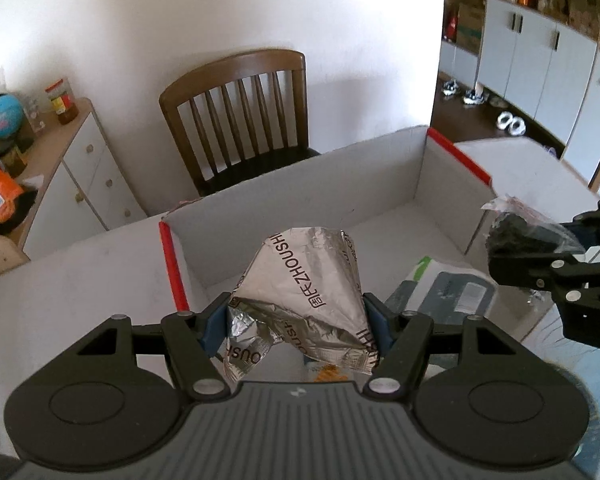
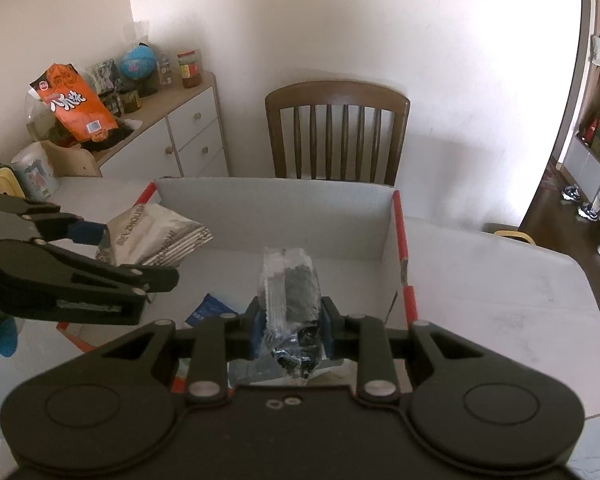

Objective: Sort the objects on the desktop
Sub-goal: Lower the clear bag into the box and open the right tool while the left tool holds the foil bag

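Two packets upright: silver foil packet [image 1: 308,280], dark snack packet [image 2: 294,292].

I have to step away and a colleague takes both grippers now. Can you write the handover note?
Left gripper: shut on the silver foil packet, held over the white box.
Right gripper: shut on the clear packet with dark contents, also over the box.
Done: a grey-blue packet already lies in the box.
Left: release both packets into the box.
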